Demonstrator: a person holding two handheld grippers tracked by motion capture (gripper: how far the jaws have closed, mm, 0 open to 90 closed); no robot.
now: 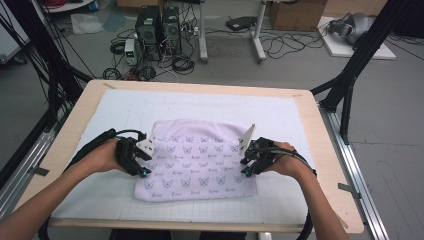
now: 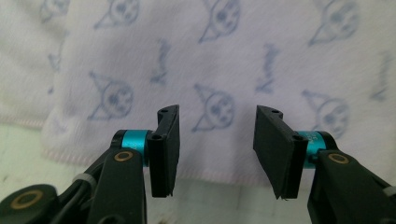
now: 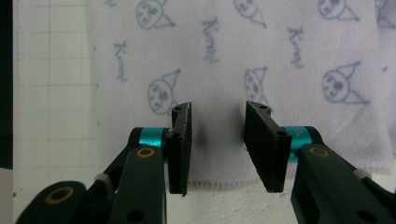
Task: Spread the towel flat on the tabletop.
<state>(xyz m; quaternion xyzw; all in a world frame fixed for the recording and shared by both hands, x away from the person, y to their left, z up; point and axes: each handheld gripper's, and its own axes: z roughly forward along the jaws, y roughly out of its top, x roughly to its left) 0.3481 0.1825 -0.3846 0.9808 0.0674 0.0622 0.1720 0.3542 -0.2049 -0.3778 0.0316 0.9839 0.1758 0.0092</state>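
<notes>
Fingers (image 2: 166, 149) of both grippers stand partly open, holding nothing, above a folded printed towel (image 1: 195, 160) on the white mat (image 1: 280, 117). Soft, light and limp, it looks best pinched at its side hems.

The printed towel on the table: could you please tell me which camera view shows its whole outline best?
The high view: the towel lies folded on the white mat, all four edges visible. The left gripper view gives a blurred close-up of its print and hem beyond the open left tool; the right gripper view shows sharper print and one side edge beyond the open right tool.
</notes>
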